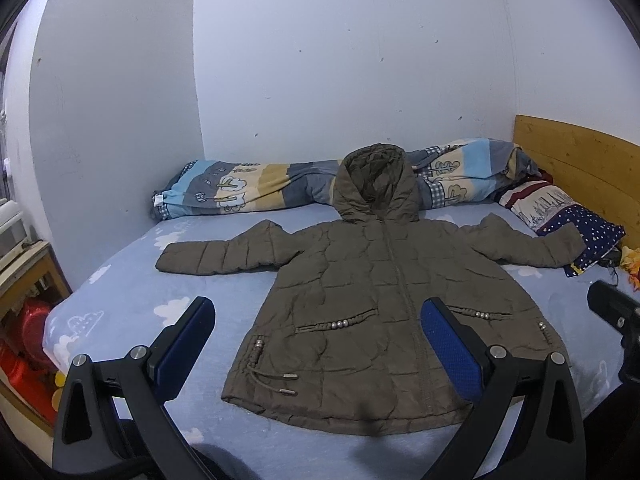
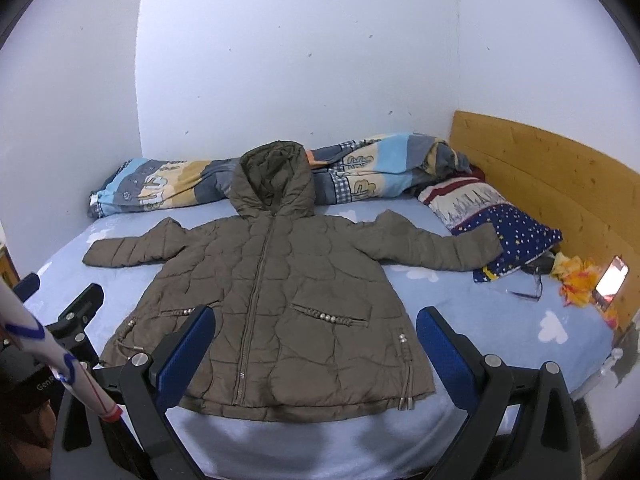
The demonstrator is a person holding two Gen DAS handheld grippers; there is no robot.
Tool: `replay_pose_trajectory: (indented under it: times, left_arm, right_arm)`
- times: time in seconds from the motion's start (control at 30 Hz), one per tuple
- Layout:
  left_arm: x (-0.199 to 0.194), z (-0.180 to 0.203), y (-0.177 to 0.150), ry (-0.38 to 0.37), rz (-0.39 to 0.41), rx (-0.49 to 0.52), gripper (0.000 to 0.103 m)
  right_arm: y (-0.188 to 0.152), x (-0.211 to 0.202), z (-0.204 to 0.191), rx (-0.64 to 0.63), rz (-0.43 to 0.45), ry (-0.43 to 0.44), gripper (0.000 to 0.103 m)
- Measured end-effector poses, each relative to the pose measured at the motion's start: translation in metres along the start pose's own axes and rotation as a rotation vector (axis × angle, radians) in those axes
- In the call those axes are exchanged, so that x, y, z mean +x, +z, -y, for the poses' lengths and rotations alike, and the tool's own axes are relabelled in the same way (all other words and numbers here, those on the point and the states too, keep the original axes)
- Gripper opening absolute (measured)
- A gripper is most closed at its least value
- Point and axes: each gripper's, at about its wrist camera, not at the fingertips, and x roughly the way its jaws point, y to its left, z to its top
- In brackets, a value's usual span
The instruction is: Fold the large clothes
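Jacket [image 1: 384, 304] lies spread flat on the bed [image 1: 132, 292], ready for folding; left gripper [image 1: 318, 344] and right gripper [image 2: 316, 344] both gape empty.

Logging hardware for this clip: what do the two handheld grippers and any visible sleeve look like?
Both the left gripper and right gripper have black angular frames with silver round bolts and jaws lined with textured blue pads. A black cable runs beneath the left one. In the right wrist view, a white sleeve with blue and red stripes shows.

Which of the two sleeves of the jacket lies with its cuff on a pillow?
The sleeve reaching toward the wooden headboard: its cuff rests on the starry blue pillow. The other sleeve lies on the sheet.
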Motion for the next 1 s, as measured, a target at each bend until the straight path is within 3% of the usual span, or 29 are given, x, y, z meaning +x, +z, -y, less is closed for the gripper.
replay_pose_trajectory:
  times: [1.0]
  left_arm:
    - [0.011, -0.006, -0.006, 0.016, -0.028, 0.020, 0.102]
  right_arm:
    - [-0.007, 0.020, -0.002, -0.004, -0.071, 0.022, 0.102]
